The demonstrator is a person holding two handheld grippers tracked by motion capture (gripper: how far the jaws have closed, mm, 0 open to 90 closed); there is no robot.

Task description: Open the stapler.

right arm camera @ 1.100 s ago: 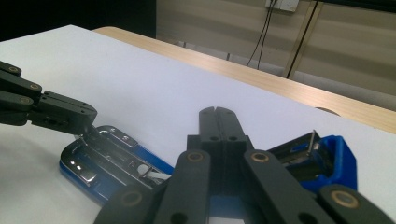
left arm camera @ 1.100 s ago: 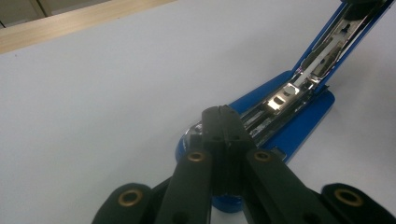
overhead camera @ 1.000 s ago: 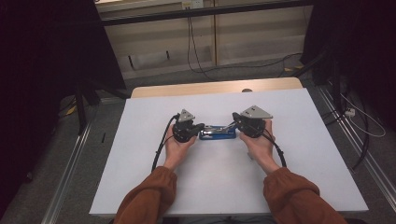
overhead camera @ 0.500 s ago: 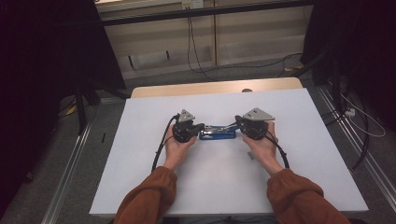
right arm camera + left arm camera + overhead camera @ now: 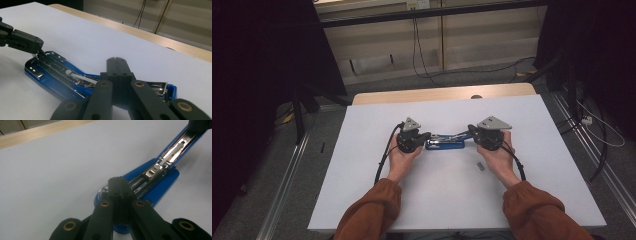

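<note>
At table centre, blue stapler [image 5: 445,143] lies swung open | left tongs [image 5: 428,136] at its 9 o'clock end, right tongs [image 5: 470,131] at 3, both closed, seemingly pinching its ends | rigid metal, slick, hinge floppy | grip base edges.
</note>
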